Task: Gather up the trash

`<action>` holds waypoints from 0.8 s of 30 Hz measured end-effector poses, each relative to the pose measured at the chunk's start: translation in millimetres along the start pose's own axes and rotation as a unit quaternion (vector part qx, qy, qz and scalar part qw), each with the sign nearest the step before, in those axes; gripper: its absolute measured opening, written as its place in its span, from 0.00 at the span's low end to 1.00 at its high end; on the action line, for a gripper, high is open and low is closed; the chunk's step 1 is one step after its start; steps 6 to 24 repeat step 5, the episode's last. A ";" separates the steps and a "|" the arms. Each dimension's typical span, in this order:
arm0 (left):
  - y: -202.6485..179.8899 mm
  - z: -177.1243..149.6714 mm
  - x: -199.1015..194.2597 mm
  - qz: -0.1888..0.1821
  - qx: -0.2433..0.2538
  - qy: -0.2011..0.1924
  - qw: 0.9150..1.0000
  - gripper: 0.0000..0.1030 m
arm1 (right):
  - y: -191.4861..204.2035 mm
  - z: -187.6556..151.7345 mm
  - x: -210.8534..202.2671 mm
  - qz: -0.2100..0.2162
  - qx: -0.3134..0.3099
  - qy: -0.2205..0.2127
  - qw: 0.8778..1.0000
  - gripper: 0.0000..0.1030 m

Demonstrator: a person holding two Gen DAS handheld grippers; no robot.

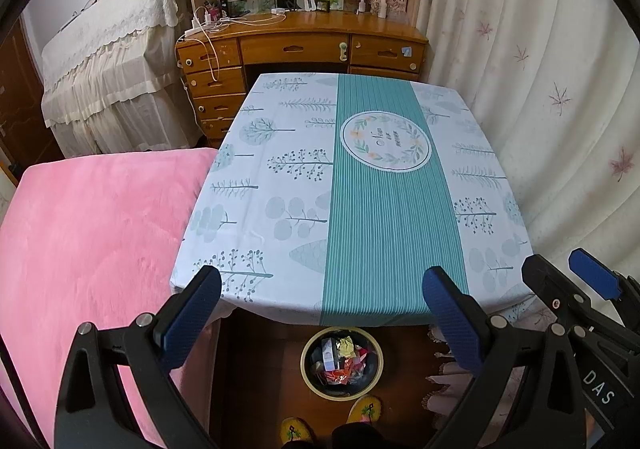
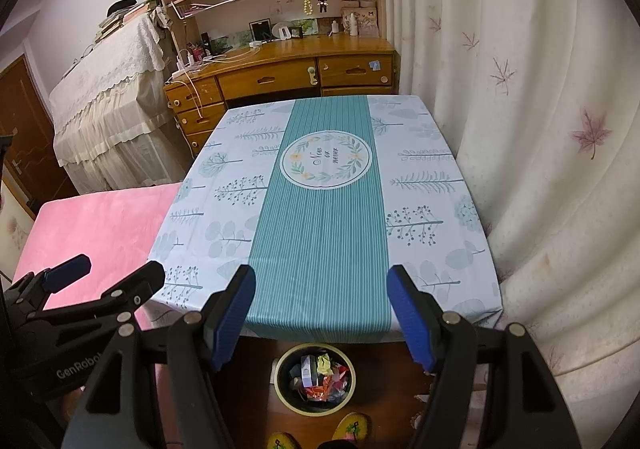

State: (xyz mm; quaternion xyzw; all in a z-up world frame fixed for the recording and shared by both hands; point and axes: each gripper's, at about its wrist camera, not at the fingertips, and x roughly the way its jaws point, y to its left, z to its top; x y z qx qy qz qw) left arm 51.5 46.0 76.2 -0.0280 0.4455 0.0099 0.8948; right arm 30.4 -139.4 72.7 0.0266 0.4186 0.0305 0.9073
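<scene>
A round black bin (image 1: 310,375) with a yellow rim stands on the floor below the table's near edge and holds several wrappers (image 1: 344,359). It also shows in the right wrist view (image 2: 282,389) with the wrappers (image 2: 324,377) inside. My left gripper (image 1: 320,313) is open and empty, held above the bin at the table's near edge. My right gripper (image 2: 322,313) is open and empty, beside it on the right. The left gripper also shows in the right wrist view (image 2: 108,277), and the right gripper in the left wrist view (image 1: 568,273).
The table (image 1: 280,169) carries a tree-print cloth with a teal stripe. A pink bed (image 1: 92,233) lies to the left. A wooden desk (image 1: 300,45) with shelves stands behind. A curtain (image 1: 540,89) hangs on the right. Yellow slippers (image 1: 362,409) show beside the bin.
</scene>
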 end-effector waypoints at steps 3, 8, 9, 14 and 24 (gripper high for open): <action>0.3 -1.0 -0.4 0.000 0.000 0.001 1.000 0.97 | 0.1 0.2 -0.2 0.000 0.000 0.000 1.000 0.67; 0.2 -1.6 -0.2 0.000 0.000 0.002 1.000 0.97 | 0.4 1.4 -0.5 -0.001 0.000 0.000 1.000 0.67; 0.2 -1.6 -0.2 0.000 0.000 0.002 1.000 0.97 | 0.4 1.4 -0.5 -0.001 0.000 0.000 1.000 0.67; 0.2 -1.6 -0.2 0.000 0.000 0.002 1.000 0.97 | 0.4 1.4 -0.5 -0.001 0.000 0.000 1.000 0.67; 0.2 -1.6 -0.2 0.000 0.000 0.002 1.000 0.97 | 0.4 1.4 -0.5 -0.001 0.000 0.000 1.000 0.67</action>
